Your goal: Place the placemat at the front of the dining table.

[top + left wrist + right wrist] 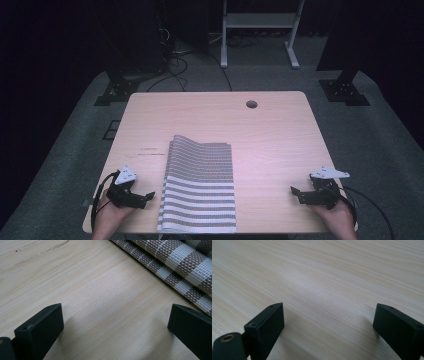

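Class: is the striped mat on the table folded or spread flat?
Folded. The striped mat shows doubled layers along its left edge, stacked in the left gripper view, and a raised crease at its far end.

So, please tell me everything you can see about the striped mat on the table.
The striped mat is a woven placemat with brown and white bands; the weave looks like plastic or coarse fibre. It lies folded, in layers, in the near middle of the wooden table, one end at the near edge, the far end slightly lifted. In the left gripper view its layered edges rest on the wood. Neither gripper touches it; it lies nearer the left one.
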Tool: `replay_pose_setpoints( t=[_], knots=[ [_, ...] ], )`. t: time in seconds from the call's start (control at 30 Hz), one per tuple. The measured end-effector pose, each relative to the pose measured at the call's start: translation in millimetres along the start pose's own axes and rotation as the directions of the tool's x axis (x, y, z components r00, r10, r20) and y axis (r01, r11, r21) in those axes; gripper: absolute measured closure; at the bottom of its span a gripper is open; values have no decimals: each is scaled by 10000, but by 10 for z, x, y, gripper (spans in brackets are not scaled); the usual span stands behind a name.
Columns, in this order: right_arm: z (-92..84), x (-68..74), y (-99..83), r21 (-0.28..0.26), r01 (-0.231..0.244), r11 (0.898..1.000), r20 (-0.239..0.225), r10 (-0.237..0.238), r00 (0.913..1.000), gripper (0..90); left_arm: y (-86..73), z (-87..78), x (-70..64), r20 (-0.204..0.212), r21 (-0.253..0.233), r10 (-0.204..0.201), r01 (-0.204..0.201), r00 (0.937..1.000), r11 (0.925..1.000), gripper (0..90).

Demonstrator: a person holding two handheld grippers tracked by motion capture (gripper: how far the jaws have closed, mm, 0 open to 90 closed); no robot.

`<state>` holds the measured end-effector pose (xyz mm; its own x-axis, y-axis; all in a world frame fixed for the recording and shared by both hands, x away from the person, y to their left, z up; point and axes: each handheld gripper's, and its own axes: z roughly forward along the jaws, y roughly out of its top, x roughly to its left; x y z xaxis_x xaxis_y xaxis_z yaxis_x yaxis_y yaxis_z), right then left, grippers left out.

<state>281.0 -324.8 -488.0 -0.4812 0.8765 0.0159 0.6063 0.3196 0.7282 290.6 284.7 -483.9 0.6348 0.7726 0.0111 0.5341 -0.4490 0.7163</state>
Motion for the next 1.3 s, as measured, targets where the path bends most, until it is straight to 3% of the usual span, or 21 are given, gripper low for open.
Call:
replay_pose_setpoints(
  t=[0.3, 0.87, 1.3],
  knots=[
    [1, 3, 0, 7, 7, 10000, 15, -7, 10000, 89, 8, -8, 4, 189, -78, -296, 297, 9994, 9995, 0],
    [1, 3, 0, 4, 13, 10000, 19, -13, 10000, 89, 165, -118, -76, 406, -432, -173, 191, 9990, 9989, 0],
    [1, 4, 0, 8, 11, 10000, 20, -11, 10000, 89, 352, -170, -135, 838, -796, -107, 174, 9964, 9967, 0]
  ],
)
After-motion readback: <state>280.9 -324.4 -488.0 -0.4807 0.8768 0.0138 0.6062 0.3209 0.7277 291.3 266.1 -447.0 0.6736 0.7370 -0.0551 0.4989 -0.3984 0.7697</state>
